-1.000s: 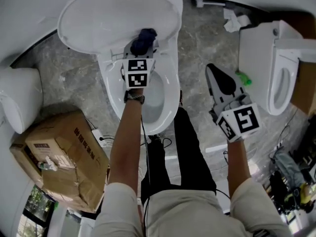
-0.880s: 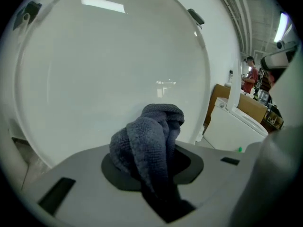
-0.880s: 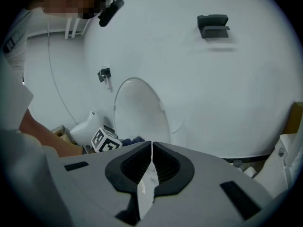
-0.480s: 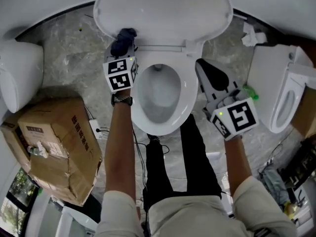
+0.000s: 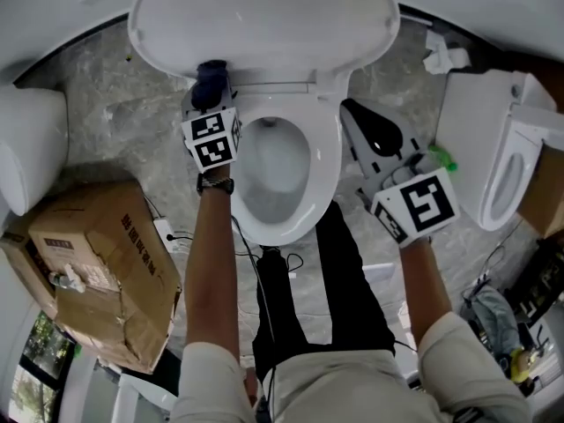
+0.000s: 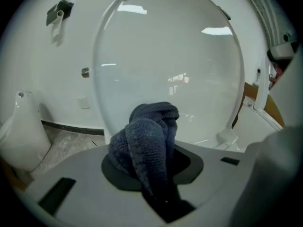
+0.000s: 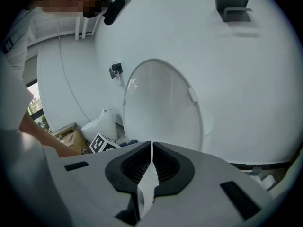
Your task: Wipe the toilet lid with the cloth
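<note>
Head view: left gripper (image 5: pixel 211 95), clamped on the dark cloth (image 5: pixel 211 71), at the lower left edge of the raised toilet lid (image 5: pixel 264 16); right gripper (image 5: pixel 354 113) beside the bowl (image 5: pixel 331 159). Left gripper view: cloth bunched just before the lid. Right gripper view: jaws together, empty. Wiping seemingly barely begun; lid surface remains.

You are looking down at a grey stone floor (image 5: pixel 132 139). A battered cardboard box (image 5: pixel 97 271) is sitting at your left, with a white power strip (image 5: pixel 166 233) lying just beside it. A second toilet (image 5: pixel 493 161) is standing at your right, and crumpled paper (image 5: pixel 443 55) is lying near it.
</note>
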`<state>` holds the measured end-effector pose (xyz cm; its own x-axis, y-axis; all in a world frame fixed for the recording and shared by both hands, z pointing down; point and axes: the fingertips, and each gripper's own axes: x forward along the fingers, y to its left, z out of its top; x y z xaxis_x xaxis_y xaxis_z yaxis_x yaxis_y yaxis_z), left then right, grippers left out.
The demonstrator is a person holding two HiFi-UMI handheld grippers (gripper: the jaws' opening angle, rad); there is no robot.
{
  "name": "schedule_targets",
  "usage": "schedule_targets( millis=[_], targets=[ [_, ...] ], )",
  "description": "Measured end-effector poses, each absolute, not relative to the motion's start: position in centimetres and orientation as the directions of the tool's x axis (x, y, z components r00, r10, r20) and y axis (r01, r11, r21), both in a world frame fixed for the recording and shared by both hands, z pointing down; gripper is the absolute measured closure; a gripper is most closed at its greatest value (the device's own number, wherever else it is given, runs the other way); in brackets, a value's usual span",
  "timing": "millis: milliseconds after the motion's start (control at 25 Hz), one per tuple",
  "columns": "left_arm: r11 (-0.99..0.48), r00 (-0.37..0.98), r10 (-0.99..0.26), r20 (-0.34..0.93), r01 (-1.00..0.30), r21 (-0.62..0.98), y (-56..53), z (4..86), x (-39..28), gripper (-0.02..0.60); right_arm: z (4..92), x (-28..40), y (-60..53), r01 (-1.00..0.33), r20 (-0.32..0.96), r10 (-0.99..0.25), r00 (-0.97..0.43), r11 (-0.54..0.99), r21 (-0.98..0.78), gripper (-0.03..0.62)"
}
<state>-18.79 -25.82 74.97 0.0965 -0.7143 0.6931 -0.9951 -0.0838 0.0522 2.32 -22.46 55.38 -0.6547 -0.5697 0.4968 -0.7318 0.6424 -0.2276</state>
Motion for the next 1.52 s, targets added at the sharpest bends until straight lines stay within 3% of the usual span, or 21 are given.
schedule_targets(
  millis=[200,840,1200,1520],
  targets=[
    [-0.074,0.101,-0.672,0.734,-0.995,0.069,-26.5,76.1,-14.4,0.472,56.2,7.0,-22.4,-0.775,0.519,-0.602,-0.606,0.593,-0.218,0.565],
    [-0.245,0.392,-0.625,0.675,-0.919,0.308,-27.5,72.6,6.0,0.472,54.8,20.4,-21.1,-0.890,0.548,-0.714,-0.436,0.434,-0.143,0.565],
    [-0.361,0.456,-0.674,0.581,-0.890,0.279,-28.8,62.4,6.5,0.472,46.8,19.3,-22.3,-0.891,0.476,-0.764,-0.435,0.440,-0.108,0.565],
    [-0.378,0.429,-0.715,0.552,-0.901,0.212,-26.0,53.9,1.5,0.472,40.5,12.7,-27.6,-0.808,0.415,-0.721,-0.555,0.585,-0.064,0.565]
  ],
)
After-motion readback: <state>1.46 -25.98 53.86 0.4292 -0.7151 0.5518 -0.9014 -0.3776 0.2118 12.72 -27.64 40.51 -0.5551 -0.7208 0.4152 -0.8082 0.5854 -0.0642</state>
